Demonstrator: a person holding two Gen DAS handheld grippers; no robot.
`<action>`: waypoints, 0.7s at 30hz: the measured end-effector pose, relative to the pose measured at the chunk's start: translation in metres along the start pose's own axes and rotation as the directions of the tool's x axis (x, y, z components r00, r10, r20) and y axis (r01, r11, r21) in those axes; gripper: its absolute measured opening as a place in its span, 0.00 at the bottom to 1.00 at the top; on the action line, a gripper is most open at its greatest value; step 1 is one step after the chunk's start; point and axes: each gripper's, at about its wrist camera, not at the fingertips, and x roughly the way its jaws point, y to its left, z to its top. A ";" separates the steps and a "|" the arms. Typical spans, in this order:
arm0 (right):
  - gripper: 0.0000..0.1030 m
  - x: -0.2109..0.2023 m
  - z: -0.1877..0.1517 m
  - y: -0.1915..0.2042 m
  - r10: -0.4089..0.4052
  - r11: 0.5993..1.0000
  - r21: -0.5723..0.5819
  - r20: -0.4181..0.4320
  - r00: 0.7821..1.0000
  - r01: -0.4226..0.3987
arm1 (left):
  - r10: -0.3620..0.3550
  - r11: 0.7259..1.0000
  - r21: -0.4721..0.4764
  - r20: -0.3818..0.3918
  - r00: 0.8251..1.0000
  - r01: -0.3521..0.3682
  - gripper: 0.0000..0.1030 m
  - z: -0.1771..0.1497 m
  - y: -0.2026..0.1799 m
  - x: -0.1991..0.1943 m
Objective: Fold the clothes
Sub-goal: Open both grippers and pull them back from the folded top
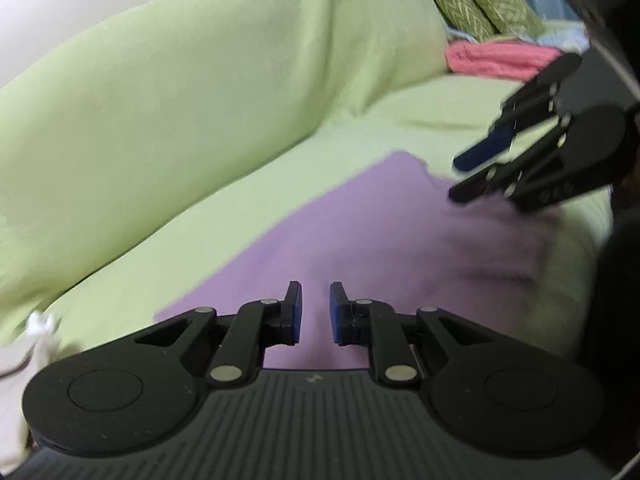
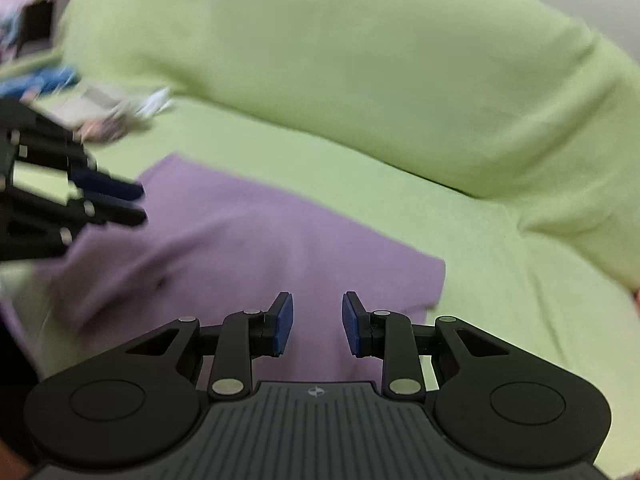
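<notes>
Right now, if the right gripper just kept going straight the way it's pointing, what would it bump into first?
Most likely the purple garment, which lies flat directly ahead of the open right gripper. Past its far edge come the green sofa cover and the backrest, though depth is hard to judge here.

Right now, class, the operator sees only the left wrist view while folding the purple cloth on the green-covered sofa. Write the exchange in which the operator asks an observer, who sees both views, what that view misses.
Operator: Where does the flat purple cloth end on its right side?
Observer: At a corner lying on the light green sofa cover, ahead and right of the right gripper.
Operator: What sits past the left gripper?
Observer: A blurred heap of blue and pale things on the seat, apart from the cloth.
</notes>
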 end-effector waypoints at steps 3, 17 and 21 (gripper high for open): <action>0.29 0.054 0.006 -0.014 -0.048 0.998 0.040 0.007 0.999 0.048 | -0.122 0.992 -0.046 -0.048 0.991 0.120 0.14 0.003 0.019 0.046; 0.28 0.121 0.027 -0.092 -0.072 0.923 0.341 -0.297 0.952 0.176 | -0.290 0.949 -0.180 -0.186 0.939 0.258 0.12 0.061 0.065 0.087; 0.28 0.108 0.050 -0.084 -0.109 0.917 0.348 -0.248 0.963 0.194 | -0.277 0.955 -0.194 -0.326 0.904 0.223 0.12 0.076 0.081 0.144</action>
